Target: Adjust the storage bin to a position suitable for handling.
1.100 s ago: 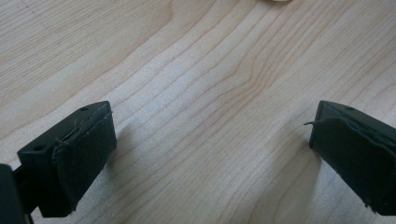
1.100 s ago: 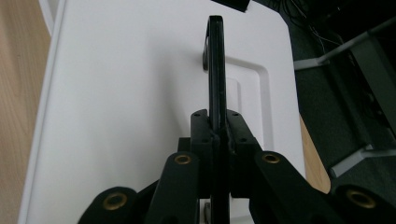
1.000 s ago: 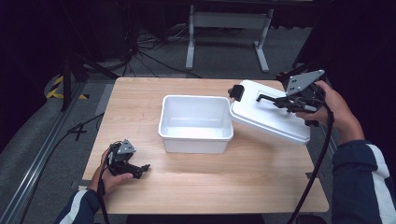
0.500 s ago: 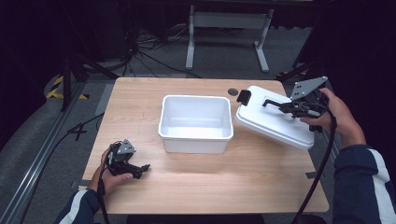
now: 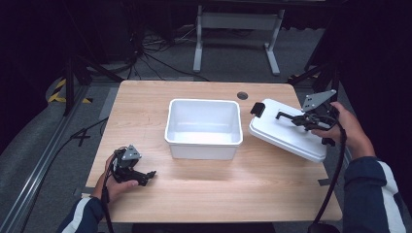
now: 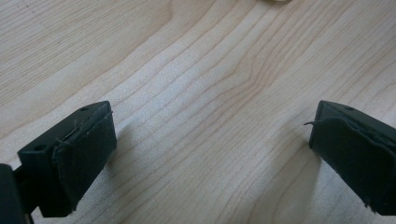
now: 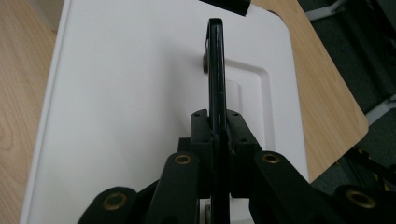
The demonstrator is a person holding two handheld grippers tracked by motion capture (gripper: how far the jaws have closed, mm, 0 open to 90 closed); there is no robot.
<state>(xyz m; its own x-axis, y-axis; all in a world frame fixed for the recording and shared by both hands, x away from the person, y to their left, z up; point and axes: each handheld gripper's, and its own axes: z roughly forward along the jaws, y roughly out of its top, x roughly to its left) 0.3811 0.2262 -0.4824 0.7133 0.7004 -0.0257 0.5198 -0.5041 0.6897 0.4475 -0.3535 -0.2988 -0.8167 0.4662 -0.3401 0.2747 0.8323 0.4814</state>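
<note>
An empty white plastic bin point(image 5: 204, 128) stands in the middle of the wooden table point(image 5: 218, 194). Its white lid point(image 5: 284, 138) hangs tilted just right of the bin, low over the table's right side. My right gripper point(image 5: 297, 119) is shut on the lid's black handle point(image 5: 286, 116). In the right gripper view, the handle point(image 7: 215, 60) runs edge-on between the closed fingers of my right gripper point(image 7: 215, 123), above the lid point(image 7: 130, 93). My left gripper point(image 5: 145, 175) rests at the front left of the table. Its jaws stand wide apart over bare wood, so my left gripper point(image 6: 210, 158) is open.
A black clip point(image 5: 257, 109) sits on the lid's left end, close to the bin's right wall. A dark round grommet point(image 5: 242, 95) is set in the table behind the bin. Metal stand legs point(image 5: 233, 43) and cables lie on the floor beyond the table.
My right gripper has carried the lid down and slightly to the right, away from the bin's right rim. The left gripper has stayed put.
</note>
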